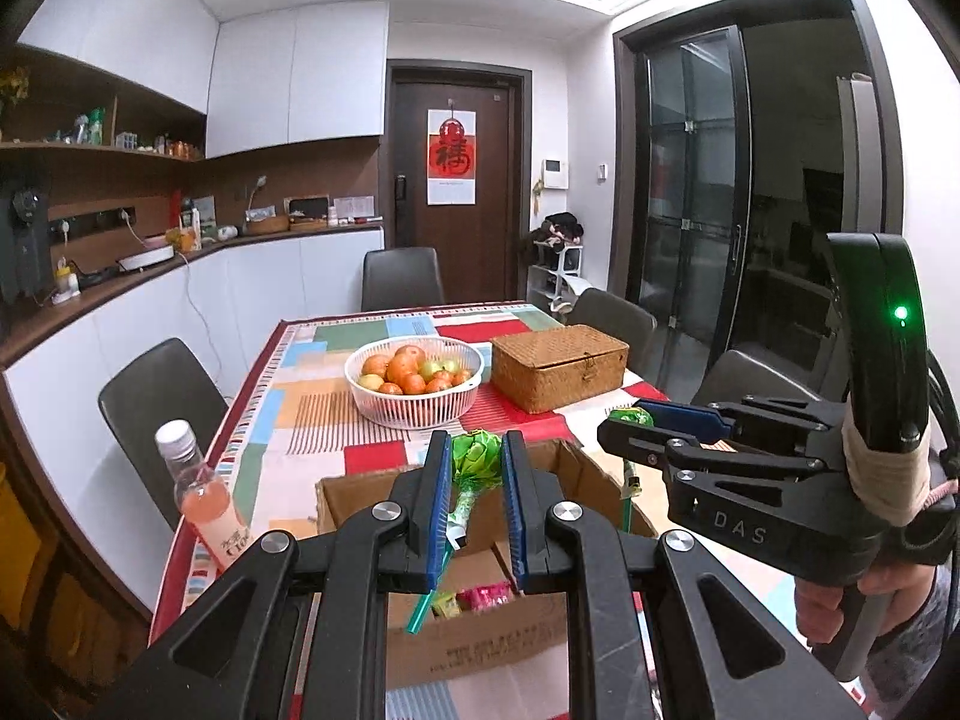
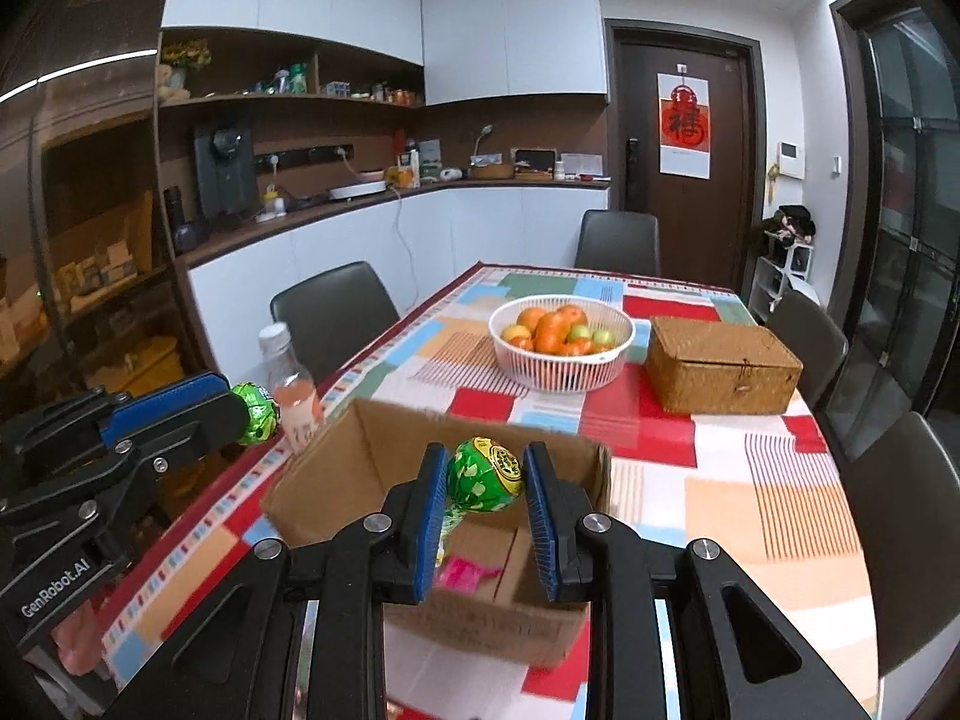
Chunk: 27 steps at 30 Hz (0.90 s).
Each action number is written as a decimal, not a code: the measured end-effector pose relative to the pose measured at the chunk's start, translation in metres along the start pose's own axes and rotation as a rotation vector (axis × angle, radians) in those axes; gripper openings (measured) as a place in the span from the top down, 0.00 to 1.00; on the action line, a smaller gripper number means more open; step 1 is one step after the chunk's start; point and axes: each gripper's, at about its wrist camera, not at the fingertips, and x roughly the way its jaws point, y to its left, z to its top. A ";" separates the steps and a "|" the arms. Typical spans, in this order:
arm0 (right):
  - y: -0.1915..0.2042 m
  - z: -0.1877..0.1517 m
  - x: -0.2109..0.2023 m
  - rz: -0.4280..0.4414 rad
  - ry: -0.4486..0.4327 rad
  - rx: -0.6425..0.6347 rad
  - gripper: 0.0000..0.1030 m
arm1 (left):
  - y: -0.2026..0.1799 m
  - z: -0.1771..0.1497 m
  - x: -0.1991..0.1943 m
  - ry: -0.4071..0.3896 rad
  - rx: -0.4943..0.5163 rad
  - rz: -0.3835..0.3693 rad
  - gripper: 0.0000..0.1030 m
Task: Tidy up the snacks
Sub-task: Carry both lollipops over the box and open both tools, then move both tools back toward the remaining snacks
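An open cardboard box (image 1: 480, 636) (image 2: 372, 450) sits at the near end of the table with small snack packets (image 1: 474, 600) inside. My left gripper (image 1: 476, 480) holds a green-wrapped lollipop (image 1: 477, 459) above the box; its green stick slants down past the left pad. My right gripper (image 2: 486, 477) holds a second green lollipop (image 2: 483, 474) above the box, head between the pads. Each gripper shows in the other's view, the right gripper (image 1: 624, 420) and the left gripper (image 2: 240, 405).
A bottle of pink drink (image 1: 201, 492) (image 2: 294, 390) stands left of the box. A white basket of fruit (image 1: 414, 381) (image 2: 561, 339) and a wicker box (image 1: 561, 366) (image 2: 723, 366) sit farther back on the patchwork tablecloth. Dark chairs surround the table.
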 end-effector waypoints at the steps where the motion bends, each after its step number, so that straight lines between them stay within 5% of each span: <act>1: -0.001 0.003 0.005 -0.002 0.002 0.006 0.74 | 0.003 0.002 0.007 0.007 -0.007 -0.001 0.83; 18: -0.018 -0.001 0.084 -0.052 0.150 0.040 0.74 | 0.034 -0.016 0.101 0.237 -0.080 -0.003 0.82; 21: -0.017 -0.004 0.088 -0.067 0.167 0.020 0.73 | 0.031 -0.019 0.096 0.246 -0.072 0.031 0.63; 22: -0.016 -0.006 0.088 -0.089 0.179 0.005 0.66 | 0.031 -0.019 0.090 0.235 -0.070 0.031 0.60; 24: -0.015 -0.009 0.081 -0.109 0.164 0.000 0.55 | 0.029 -0.022 0.079 0.227 -0.062 0.047 0.60; 27: -0.014 -0.016 0.065 -0.114 0.148 -0.002 0.55 | 0.024 -0.027 0.064 0.222 -0.054 0.054 0.59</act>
